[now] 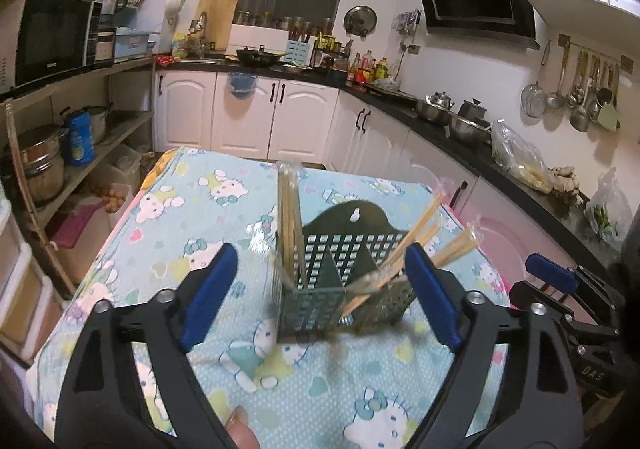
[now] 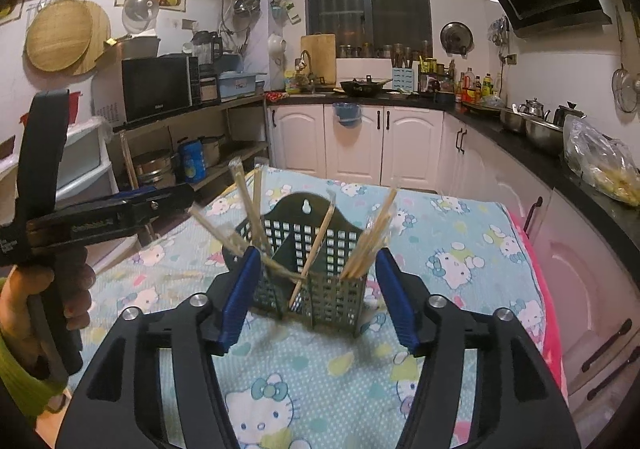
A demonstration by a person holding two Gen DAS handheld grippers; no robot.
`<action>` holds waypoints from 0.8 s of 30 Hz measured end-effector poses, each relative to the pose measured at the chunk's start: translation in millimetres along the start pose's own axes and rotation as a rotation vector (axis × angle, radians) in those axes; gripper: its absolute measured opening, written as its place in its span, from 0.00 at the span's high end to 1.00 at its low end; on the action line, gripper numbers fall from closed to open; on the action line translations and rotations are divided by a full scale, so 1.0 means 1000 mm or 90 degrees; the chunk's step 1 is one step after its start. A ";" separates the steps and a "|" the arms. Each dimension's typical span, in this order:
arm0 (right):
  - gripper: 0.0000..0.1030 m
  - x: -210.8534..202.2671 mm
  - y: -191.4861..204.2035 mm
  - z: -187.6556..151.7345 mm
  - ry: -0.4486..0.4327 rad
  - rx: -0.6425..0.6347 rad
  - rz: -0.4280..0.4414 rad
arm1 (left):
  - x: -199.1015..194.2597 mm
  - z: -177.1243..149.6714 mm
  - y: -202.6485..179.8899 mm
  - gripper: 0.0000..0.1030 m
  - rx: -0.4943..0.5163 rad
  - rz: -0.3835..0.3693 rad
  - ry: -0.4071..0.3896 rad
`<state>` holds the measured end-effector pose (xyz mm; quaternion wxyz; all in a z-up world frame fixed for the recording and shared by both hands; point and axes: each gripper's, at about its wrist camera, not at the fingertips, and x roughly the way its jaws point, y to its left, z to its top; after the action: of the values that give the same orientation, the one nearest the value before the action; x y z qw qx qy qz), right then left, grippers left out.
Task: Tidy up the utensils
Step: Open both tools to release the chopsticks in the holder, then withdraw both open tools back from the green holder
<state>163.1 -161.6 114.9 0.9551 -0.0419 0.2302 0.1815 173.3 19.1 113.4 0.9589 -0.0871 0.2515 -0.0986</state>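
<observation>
Both grippers hang wide and empty. The green holder (image 1: 320, 281) stands on the patterned tablecloth (image 1: 160, 249) at twelve o'clock from the left gripper (image 1: 320, 293), chopsticks (image 1: 290, 217) upright or leaning toward two; the right gripper (image 2: 318, 297) looks nearer.

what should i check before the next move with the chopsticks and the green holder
1. Left gripper open, nothing held: ok.
2. Right gripper open, nothing held: ok.
3. Green holder upright on the tablecloth: ok.
4. Chopsticks all inside the holder: ok.
5. Chopsticks standing tidy: not ok, several lean and cross.
6. Each compartment sorted by kind: cannot tell.
</observation>
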 end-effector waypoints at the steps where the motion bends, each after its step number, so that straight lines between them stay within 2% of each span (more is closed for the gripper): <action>1: 0.39 -0.001 0.001 -0.003 0.001 -0.001 -0.002 | -0.002 -0.002 0.000 0.17 0.001 0.001 -0.001; 5: 0.31 -0.007 0.003 -0.015 0.004 0.007 -0.005 | -0.010 -0.016 -0.001 0.11 0.002 0.004 0.002; 13: 0.18 -0.012 0.005 -0.044 0.019 0.019 -0.020 | -0.011 -0.052 0.001 0.11 -0.005 0.004 0.039; 18: 0.14 -0.013 0.005 -0.062 0.032 0.028 -0.030 | -0.012 -0.075 0.002 0.11 -0.006 0.010 0.055; 24: 0.11 -0.012 0.007 -0.083 0.033 0.032 -0.054 | -0.013 -0.095 0.003 0.11 -0.001 0.028 0.049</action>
<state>115.4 -172.9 46.0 0.9565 -0.0319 0.2573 0.1341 115.2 14.2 36.9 0.9503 -0.0785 0.2906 -0.0803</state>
